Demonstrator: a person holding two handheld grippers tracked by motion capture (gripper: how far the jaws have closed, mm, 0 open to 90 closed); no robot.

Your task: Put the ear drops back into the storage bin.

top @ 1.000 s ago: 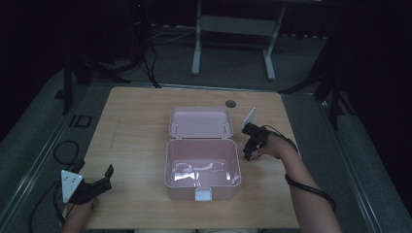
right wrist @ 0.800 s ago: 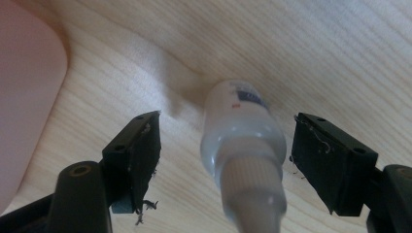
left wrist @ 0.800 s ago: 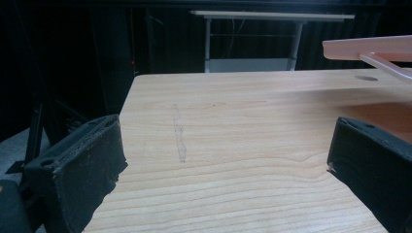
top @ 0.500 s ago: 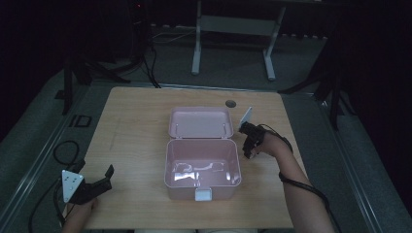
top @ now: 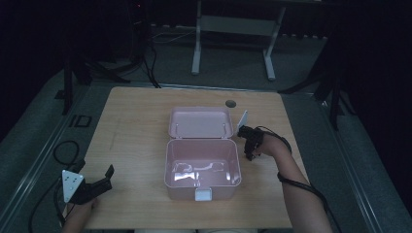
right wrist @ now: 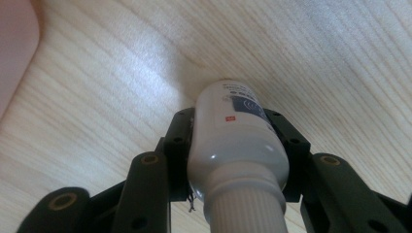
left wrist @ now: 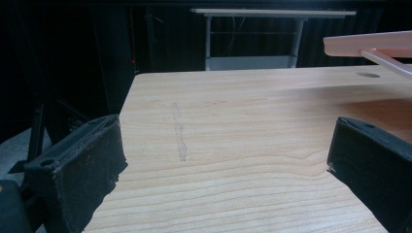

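Note:
My right gripper (right wrist: 233, 121) is shut on a white plastic bottle (right wrist: 235, 145), which has a ribbed cap toward the camera and a blue-grey label. Its jaws have just been closing, with the bottle between them. The bottle's far end points at the wooden table (right wrist: 97, 97). In the high view that gripper (top: 250, 145) hangs just right of an open pink box (top: 201, 191), whose lid (top: 199, 122) lies back flat. My left gripper (top: 104, 177) rests at the table's front left, open, with nothing between its pads (left wrist: 77, 170).
A small dark round hole (top: 230, 103) sits in the table behind the lid. The pink lid's edge (left wrist: 369, 44) shows at the upper right of the left gripper view. Bare wood (top: 136, 126) stretches left of the box. Cables and a metal stand lie on the floor beyond.
The right hand has edged slightly toward the box's right wall. The left gripper has kept still.

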